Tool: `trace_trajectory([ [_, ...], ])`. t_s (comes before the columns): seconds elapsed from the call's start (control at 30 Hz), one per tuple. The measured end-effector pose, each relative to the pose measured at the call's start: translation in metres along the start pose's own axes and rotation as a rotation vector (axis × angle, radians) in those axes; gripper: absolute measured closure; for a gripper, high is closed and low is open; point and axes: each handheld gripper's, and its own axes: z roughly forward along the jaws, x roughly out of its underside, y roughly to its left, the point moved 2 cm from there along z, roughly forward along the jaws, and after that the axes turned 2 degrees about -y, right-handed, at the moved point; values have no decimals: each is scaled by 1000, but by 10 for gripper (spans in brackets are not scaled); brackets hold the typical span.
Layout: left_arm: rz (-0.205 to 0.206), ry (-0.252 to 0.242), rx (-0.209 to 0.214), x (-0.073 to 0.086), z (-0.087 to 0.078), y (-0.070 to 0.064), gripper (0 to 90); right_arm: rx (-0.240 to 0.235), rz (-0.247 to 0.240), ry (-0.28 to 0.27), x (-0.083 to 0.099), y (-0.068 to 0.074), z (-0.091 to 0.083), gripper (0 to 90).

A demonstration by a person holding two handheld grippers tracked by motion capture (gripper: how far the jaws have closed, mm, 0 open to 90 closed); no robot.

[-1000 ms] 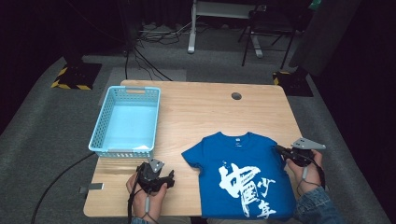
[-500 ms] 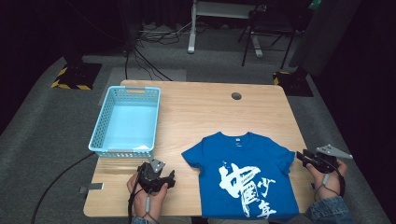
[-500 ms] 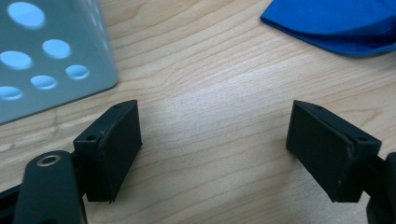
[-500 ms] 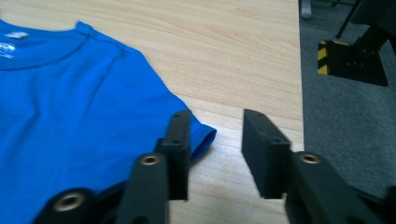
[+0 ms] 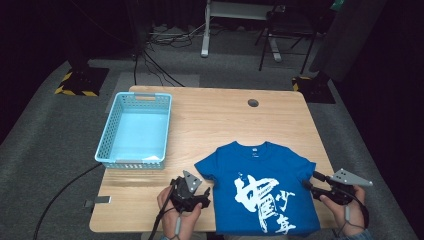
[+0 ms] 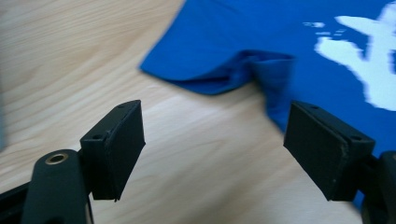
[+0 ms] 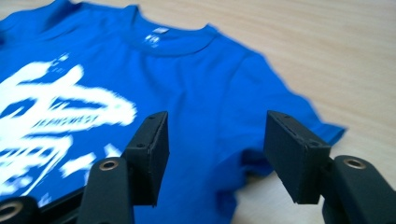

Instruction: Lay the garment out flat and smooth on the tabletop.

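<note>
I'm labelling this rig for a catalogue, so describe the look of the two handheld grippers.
Both are black. The left claw and right claw each have two flat, rectangular black pads with small screw holes, on arms with a brass-ringed hole. In the high view each carries a grey three-cornered plate, and a dark cable trails from the left one. A dark strap circles the right wrist.

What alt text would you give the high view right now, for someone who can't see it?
A blue T-shirt with white print lies flat at the near edge of a wooden table, an open hand-held gripper at each sleeve: left, right. A light blue basket sits at far left.
</note>
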Motion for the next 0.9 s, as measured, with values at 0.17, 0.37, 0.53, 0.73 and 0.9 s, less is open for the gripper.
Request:
trace_trajectory([
  [0.17, 29, 7, 15, 1, 5, -31, 172, -18, -5, 24, 15, 15, -5, 383],
  [0.37, 61, 28, 22, 4, 18, -55, 163, -27, -5, 65, 34, 26, -3, 379],
  [0.53, 95, 60, -1, 6, 31, -59, 157, -15, -8, 87, 44, 26, 4, 377],
  [0.73, 24, 49, 33, 0, 43, -41, 147, 8, -1, 102, 37, 22, 13, 377],
  [0.9, 5, 51, 13, -10, 55, -26, 146, 22, 10, 112, 26, 13, 28, 386],
])
